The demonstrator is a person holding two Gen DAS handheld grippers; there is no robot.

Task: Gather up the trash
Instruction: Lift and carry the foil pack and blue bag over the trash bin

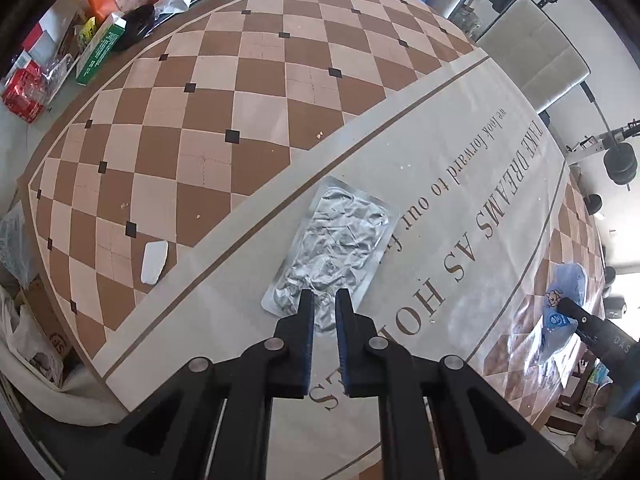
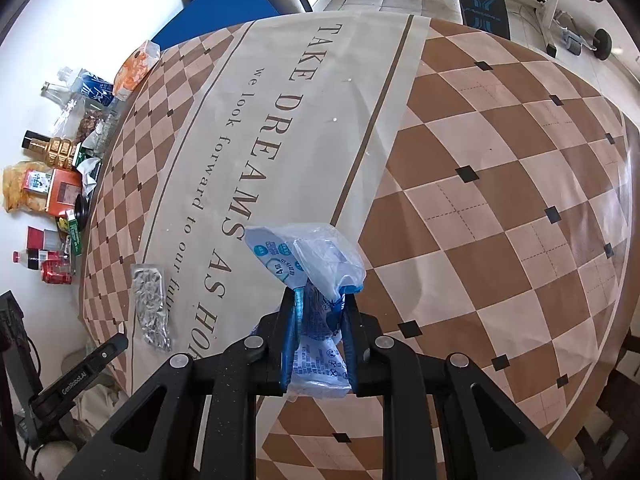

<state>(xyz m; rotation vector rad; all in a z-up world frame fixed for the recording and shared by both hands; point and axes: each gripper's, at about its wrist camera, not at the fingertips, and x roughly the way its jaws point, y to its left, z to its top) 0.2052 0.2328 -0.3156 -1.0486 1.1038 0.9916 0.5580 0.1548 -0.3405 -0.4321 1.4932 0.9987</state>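
A crumpled silver foil blister pack (image 1: 334, 246) lies flat on the lettered beige band of the tablecloth. My left gripper (image 1: 324, 300) hovers over its near end with a narrow gap between the jaws, holding nothing. The pack also shows in the right wrist view (image 2: 152, 304). My right gripper (image 2: 322, 300) is shut on a crumpled blue and clear plastic wrapper (image 2: 308, 264) held above the table. That wrapper shows at the right edge of the left wrist view (image 1: 560, 308). A small white scrap (image 1: 154, 262) lies on the checkered cloth to the left.
The checkered tablecloth (image 1: 248, 92) covers a large table. Boxes, bags and bottles (image 1: 100, 24) crowd the far left edge, also in the right wrist view (image 2: 52, 184). Grey chairs (image 1: 532, 52) stand at the far side. A bag-lined carton (image 1: 28, 340) sits below the left edge.
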